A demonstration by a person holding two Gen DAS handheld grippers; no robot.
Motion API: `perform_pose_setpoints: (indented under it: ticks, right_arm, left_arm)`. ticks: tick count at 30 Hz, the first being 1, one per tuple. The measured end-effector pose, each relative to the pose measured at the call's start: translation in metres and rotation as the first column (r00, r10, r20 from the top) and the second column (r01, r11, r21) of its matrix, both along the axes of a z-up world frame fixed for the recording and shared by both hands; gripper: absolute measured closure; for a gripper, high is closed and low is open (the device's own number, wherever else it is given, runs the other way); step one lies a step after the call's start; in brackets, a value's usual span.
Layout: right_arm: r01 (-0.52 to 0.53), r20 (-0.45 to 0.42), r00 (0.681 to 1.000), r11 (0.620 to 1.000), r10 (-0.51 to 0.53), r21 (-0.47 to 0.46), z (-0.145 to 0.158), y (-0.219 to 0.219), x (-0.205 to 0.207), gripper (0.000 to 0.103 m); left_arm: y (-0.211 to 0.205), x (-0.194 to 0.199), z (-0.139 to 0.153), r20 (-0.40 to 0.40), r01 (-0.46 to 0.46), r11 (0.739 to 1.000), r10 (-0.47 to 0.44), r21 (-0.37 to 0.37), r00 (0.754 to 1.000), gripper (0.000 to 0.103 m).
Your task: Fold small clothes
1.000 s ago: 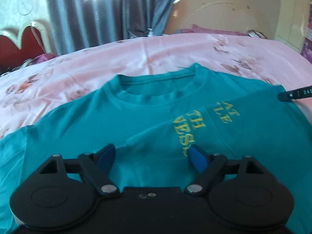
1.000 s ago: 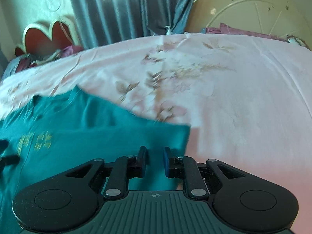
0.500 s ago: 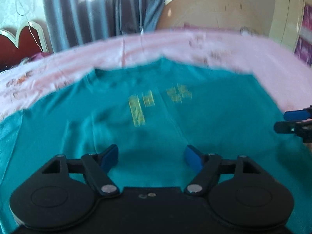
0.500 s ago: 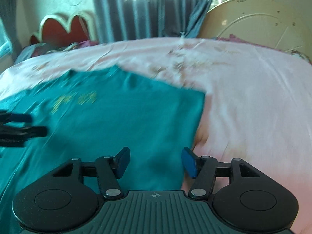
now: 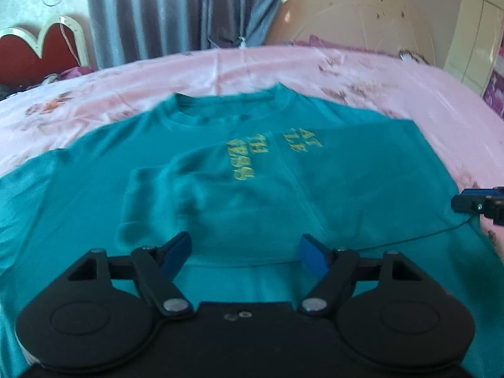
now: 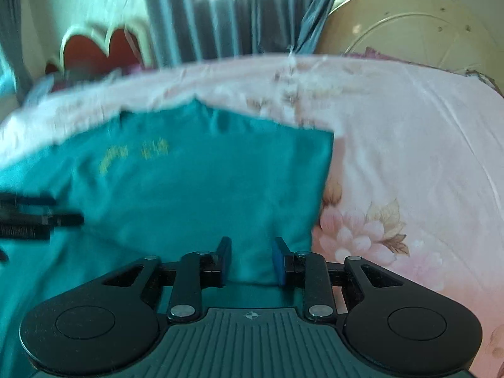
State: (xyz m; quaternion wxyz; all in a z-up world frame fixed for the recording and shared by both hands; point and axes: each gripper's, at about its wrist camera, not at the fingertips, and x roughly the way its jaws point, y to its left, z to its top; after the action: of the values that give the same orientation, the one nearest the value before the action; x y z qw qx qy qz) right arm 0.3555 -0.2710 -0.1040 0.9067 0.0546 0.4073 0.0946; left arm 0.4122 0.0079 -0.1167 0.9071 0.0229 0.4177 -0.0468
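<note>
Garment: teal T-shirt [image 5: 315,189] lies flat on the pink floral bedsheet [image 5: 220,72], collar at 12 o'clock, yellow lettering near centre.
Done: one side panel looks folded inward, its sleeve over the chest; right edge runs straight.
Left: by my reading, the other side, toward 9 o'clock, is unfolded; bottom-up fold not yet done.
Left gripper [image 5: 245,252]: low over the hem, fingers wide apart, holding nothing.
Right gripper [image 6: 250,260]: at the shirt's lower right corner, fingers narrowed around a ridge of cloth; whether it pinches, cannot tell; view blurred.
</note>
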Motion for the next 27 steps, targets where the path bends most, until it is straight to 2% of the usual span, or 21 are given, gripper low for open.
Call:
perform_pose_setpoints:
  ticks: [2, 6, 10, 13, 15, 17, 20, 23, 25, 27]
  right_arm:
    - [-0.001, 0.004, 1.000, 1.000, 0.001, 0.009, 0.006, 0.012, -0.001, 0.075]
    - [-0.019, 0.000, 1.000, 0.998, 0.019, 0.056, 0.016, 0.047, -0.003, 0.075]
    - [0.005, -0.019, 1.000, 0.996, -0.003, 0.084, 0.016, 0.089, 0.003, 0.075]
    - [0.008, -0.029, 1.000, 0.996, -0.005, 0.086, 0.014, 0.129, 0.007, 0.075]
    - [0.005, -0.030, 1.000, 0.997, -0.002, 0.083, 0.013, 0.157, 0.010, 0.075]
    - [0.019, -0.036, 0.999, 0.995, -0.016, 0.096, 0.012, 0.182, 0.016, 0.075]
    - [0.060, -0.038, 0.998, 0.990, -0.055, 0.126, 0.014, 0.207, 0.023, 0.075]
    - [0.085, -0.037, 0.996, 0.987, -0.081, 0.137, 0.020, 0.226, 0.029, 0.075]
    - [0.087, -0.031, 0.996, 0.989, -0.084, 0.119, 0.024, 0.236, 0.031, 0.075]
    - [0.090, -0.027, 0.996, 0.991, -0.087, 0.103, 0.026, 0.241, 0.032, 0.075]
  left_arm:
    - [0.021, -0.009, 0.006, 0.026, -0.045, 0.999, 0.045, 0.006, 0.999, 0.027]
    - [0.092, -0.030, 0.019, 0.064, -0.186, 0.981, 0.189, -0.049, 0.980, 0.027]
    - [0.191, -0.057, 0.024, 0.088, -0.361, 0.927, 0.370, -0.101, 0.925, 0.028]
    - [0.277, -0.078, 0.021, 0.072, -0.496, 0.858, 0.508, -0.136, 0.859, 0.034]
    - [0.337, -0.093, 0.018, 0.050, -0.587, 0.790, 0.603, -0.177, 0.796, 0.039]
    - [0.388, -0.103, 0.016, 0.030, -0.656, 0.726, 0.675, -0.208, 0.737, 0.039]
    - [0.449, -0.116, 0.010, -0.004, -0.718, 0.634, 0.748, -0.287, 0.663, 0.040]
    - [0.493, -0.126, 0.002, -0.033, -0.735, 0.557, 0.788, -0.388, 0.615, 0.044]
    - [0.511, -0.130, -0.002, -0.045, -0.722, 0.520, 0.797, -0.458, 0.602, 0.045]
    - [0.526, -0.128, -0.005, -0.053, -0.706, 0.501, 0.796, -0.501, 0.603, 0.045]
